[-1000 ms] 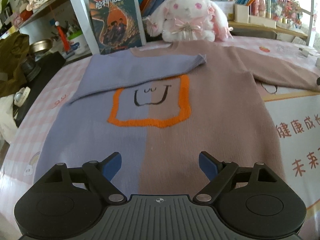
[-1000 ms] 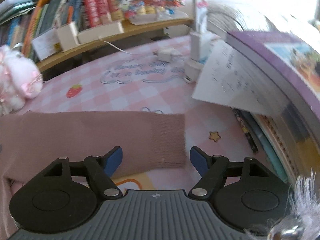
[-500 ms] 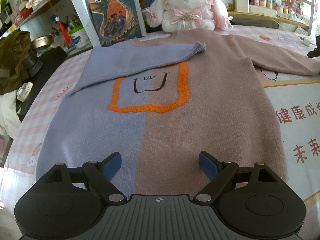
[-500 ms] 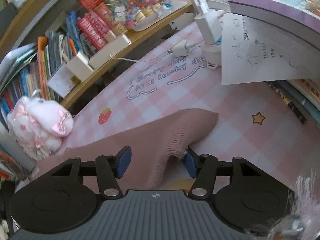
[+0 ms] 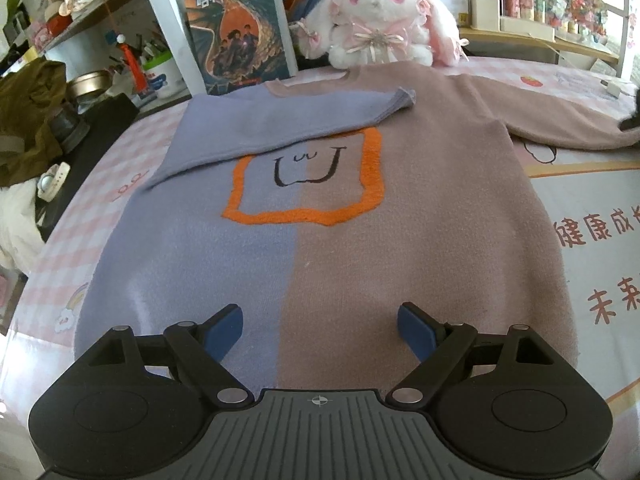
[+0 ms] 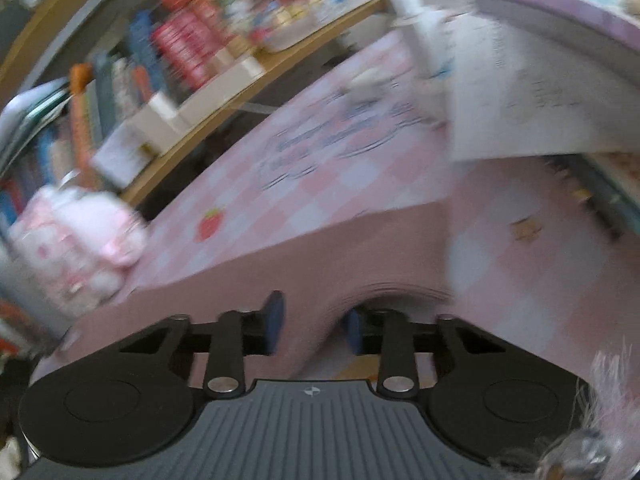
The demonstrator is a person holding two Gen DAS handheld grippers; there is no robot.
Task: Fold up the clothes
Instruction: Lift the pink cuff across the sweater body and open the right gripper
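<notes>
A sweater (image 5: pixel 320 240), lilac on its left half and dusty pink on its right, lies flat on the pink checked table with an orange square and a face on its chest. Its lilac sleeve (image 5: pixel 296 120) is folded across the chest. My left gripper (image 5: pixel 320 330) is open and empty, hovering over the sweater's hem. The pink sleeve (image 5: pixel 560 124) stretches out to the right. My right gripper (image 6: pixel 314 326) is shut on the pink sleeve's cuff (image 6: pixel 360 264) and holds it lifted off the table; this view is blurred.
A white plush rabbit (image 5: pixel 380 24) and an upright book (image 5: pixel 236 28) stand behind the collar, before shelves of books. Dark clutter and a watch (image 5: pixel 52 180) sit at the left. A stack of books and papers (image 6: pixel 560 60) and a charger lie at the right.
My right gripper has closed on the pink cuff and lifted it, swinging left. My left gripper has drawn back slightly from the sweater and stays open.
</notes>
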